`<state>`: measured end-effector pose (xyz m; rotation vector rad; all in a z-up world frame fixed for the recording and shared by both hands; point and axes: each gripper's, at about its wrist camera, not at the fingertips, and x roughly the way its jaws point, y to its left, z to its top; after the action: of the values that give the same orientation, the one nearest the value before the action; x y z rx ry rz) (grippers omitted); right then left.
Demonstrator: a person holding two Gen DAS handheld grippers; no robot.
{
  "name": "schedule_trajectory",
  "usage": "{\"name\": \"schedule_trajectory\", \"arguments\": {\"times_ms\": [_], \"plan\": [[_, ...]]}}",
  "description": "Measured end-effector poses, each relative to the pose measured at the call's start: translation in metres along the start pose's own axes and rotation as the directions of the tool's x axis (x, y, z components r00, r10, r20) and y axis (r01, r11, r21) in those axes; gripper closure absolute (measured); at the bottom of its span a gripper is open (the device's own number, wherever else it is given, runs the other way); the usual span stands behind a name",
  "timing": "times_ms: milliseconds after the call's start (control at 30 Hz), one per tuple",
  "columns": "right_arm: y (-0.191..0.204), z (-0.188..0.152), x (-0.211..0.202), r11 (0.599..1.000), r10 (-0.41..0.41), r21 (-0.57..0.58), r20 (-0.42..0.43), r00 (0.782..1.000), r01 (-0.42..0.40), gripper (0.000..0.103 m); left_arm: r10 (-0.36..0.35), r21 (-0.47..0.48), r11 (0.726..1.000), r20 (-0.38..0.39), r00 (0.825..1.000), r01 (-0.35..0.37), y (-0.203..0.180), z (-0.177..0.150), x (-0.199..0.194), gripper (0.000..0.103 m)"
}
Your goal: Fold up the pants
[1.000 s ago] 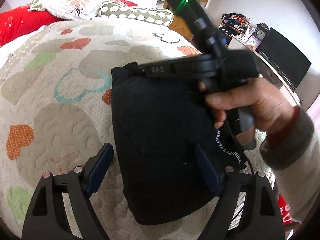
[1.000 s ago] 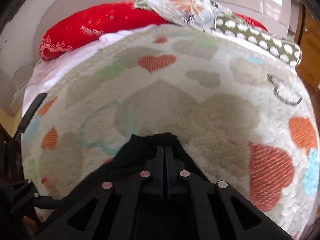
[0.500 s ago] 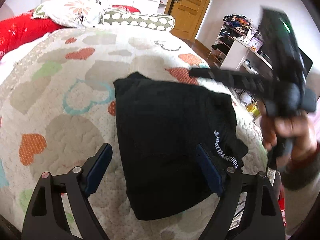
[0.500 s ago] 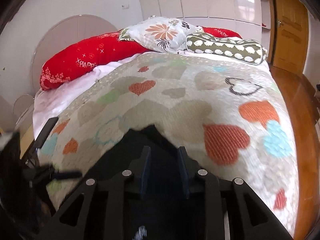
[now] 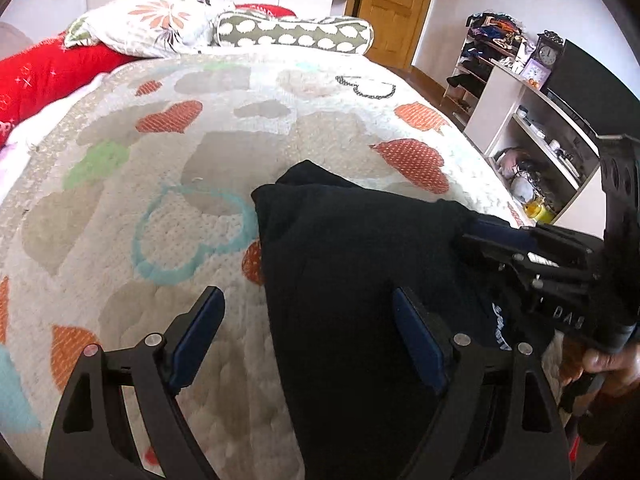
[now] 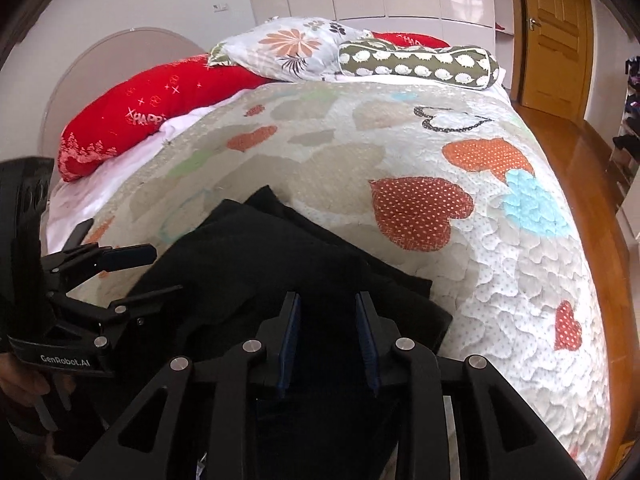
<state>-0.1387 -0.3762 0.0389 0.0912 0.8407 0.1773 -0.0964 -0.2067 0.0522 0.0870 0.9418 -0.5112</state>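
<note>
The black pants point(image 5: 352, 288) lie folded in a compact stack on the heart-patterned quilt point(image 5: 168, 184); they also show in the right wrist view point(image 6: 280, 256). My left gripper point(image 5: 308, 332) is open and empty, its left finger over the quilt and its right finger over the pants. My right gripper point(image 6: 328, 320) is open and empty, just above the near part of the pants. In the left wrist view the right gripper point(image 5: 480, 232) sits at the stack's right edge. The left gripper point(image 6: 144, 268) shows at the stack's left side in the right wrist view.
Pillows, a red one point(image 6: 152, 108), a floral one point(image 6: 288, 48) and a green spotted bolster point(image 6: 420, 64), line the head of the bed. A white shelf unit point(image 5: 532, 140) with clutter stands right of the bed. A wooden door point(image 6: 556, 36) is at the back.
My right gripper let go of the pants, opened and drew back to the stack's right side. The left gripper stayed open and rose slightly.
</note>
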Motion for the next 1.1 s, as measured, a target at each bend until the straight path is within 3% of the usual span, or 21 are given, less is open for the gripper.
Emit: {"name": "schedule_trajectory", "arguments": {"times_ms": [267,433,733,1100], "plan": [[0.0,0.001,-0.016,1.0,0.014,0.011,0.009,1.0,-0.014,0.073,0.012,-0.008,1.0,-0.002,1.0,-0.012,0.0,0.004,0.001,0.013],[0.009,-0.009,-0.051,1.0,0.012,-0.01,0.042,0.999,-0.012,0.057,0.022,0.001,1.0,0.037,0.999,-0.022,-0.004,-0.002,-0.021,0.013],[0.022,-0.045,-0.067,1.0,-0.006,-0.02,0.011,1.0,0.006,0.057,0.02,0.024,0.999,0.056,0.998,-0.022,-0.015,-0.018,-0.038,0.013],[0.017,-0.074,-0.059,0.999,-0.033,0.02,-0.025,0.999,0.033,0.056,0.011,0.023,1.0,0.02,1.0,-0.011,-0.022,-0.039,-0.028,0.013]]}}
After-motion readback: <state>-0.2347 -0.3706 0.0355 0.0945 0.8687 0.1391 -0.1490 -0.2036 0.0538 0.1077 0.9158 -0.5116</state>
